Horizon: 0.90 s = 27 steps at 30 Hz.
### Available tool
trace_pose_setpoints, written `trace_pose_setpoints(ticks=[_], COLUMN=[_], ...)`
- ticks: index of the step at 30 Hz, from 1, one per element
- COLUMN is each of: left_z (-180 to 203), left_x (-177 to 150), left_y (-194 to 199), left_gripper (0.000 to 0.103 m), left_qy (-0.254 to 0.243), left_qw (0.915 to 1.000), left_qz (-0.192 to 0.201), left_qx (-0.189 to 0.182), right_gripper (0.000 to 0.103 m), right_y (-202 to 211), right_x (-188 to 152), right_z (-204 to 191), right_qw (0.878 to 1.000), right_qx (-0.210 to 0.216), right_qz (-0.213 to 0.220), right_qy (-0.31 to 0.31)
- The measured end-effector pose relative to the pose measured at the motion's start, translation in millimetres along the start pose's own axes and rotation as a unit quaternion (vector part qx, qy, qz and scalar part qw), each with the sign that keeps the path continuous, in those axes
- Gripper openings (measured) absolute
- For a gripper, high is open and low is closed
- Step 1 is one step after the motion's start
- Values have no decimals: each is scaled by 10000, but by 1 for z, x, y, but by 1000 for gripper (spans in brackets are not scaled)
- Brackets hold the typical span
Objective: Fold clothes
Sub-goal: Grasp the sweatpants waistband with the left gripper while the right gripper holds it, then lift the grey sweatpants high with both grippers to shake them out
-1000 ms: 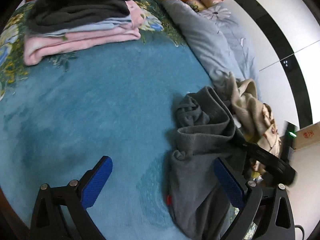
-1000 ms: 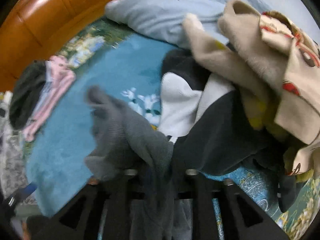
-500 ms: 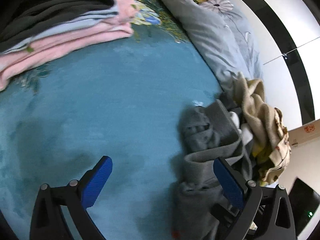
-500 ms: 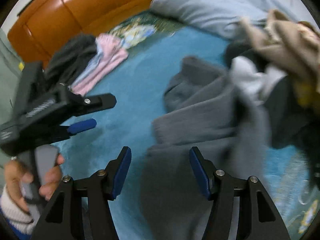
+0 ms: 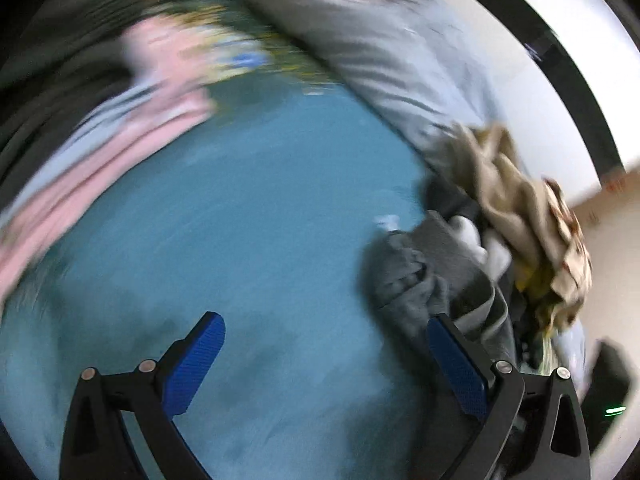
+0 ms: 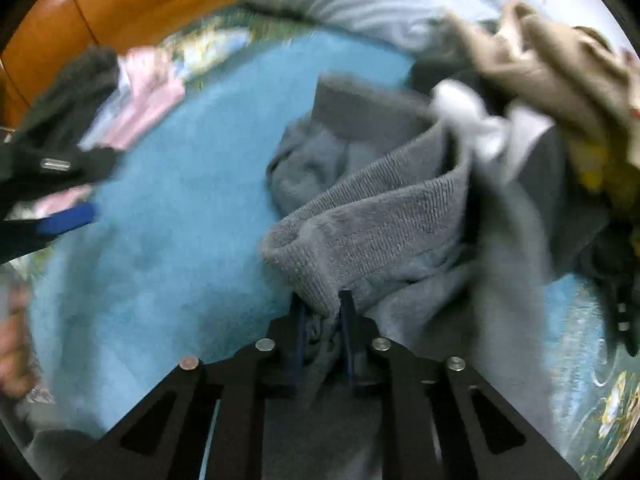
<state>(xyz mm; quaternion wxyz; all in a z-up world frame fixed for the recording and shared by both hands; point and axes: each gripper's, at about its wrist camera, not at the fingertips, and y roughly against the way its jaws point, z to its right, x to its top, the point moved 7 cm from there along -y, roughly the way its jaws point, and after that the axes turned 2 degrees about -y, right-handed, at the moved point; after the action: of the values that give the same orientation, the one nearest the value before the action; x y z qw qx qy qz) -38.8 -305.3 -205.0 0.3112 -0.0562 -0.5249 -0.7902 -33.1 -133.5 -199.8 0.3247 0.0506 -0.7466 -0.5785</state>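
Right gripper is clamped on a ribbed edge of the grey sweater, which trails from the unfolded clothes heap onto the blue bed cover. Left gripper has its blue pads wide apart, holding nothing, low over bare cover just left of the sweater. Judgement: drag the sweater clear of the heap, have the left gripper take a second edge, then spread flat. Both grippers point toward the headboard. Folded stack lies far left.
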Motion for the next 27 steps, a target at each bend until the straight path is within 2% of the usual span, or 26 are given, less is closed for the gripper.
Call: trace_pose_setpoints(ticks=[4, 8, 11, 12, 13, 15, 17, 20, 22, 23, 24, 27], left_z=[37, 66, 78, 82, 87, 96, 105, 111, 111, 110, 109, 108], left_x=[28, 41, 42, 40, 37, 30, 23, 19, 18, 17, 16, 15], left_y=[-33, -68, -91, -94, -97, -102, -109, -115, -115, -113, -111, -87], left_gripper=[102, 102, 101, 97, 94, 79, 77, 75, 46, 24, 17, 13], left_qy=[-726, -1242, -1455, -1516, -1592, -1829, -2054, -2118, -1987, -1953, -1927, -1841], left_qw=[9968, 9905, 9862, 9844, 9822, 9764, 9703, 9675, 9697, 9709, 9721, 9760], left_qz=[-154, -356, -545, -590, -634, -732, -875, -974, -954, -917, -883, -516], left_qx=[-305, -481, -566, -664, -770, -888, -927, -984, -1059, -1037, -1003, -1043], right_gripper=[12, 12, 12, 12, 12, 12, 12, 12, 12, 12, 12, 12], right_y=[62, 92, 98, 96, 91, 83, 78, 74, 74, 75, 75, 74], right_x=[15, 13, 5, 3, -2, -11, -16, -17, -18, -19, -20, -24], right_z=[40, 98, 133, 140, 144, 147, 147, 141, 140, 142, 143, 148], right_qw=[9985, 9952, 9916, 9908, 9902, 9888, 9881, 9893, 9901, 9895, 9889, 9862], right_qx=[-43, -470, -652, -635, -589, -507, -456, -413, -403, -413, -423, -428], right_qz=[493, 555, 456, 421, 372, 244, 130, 87, 81, 77, 75, 15], right_qy=[-237, -659, -1020, -1120, -1213, -1380, -1463, -1394, -1342, -1380, -1424, -1599])
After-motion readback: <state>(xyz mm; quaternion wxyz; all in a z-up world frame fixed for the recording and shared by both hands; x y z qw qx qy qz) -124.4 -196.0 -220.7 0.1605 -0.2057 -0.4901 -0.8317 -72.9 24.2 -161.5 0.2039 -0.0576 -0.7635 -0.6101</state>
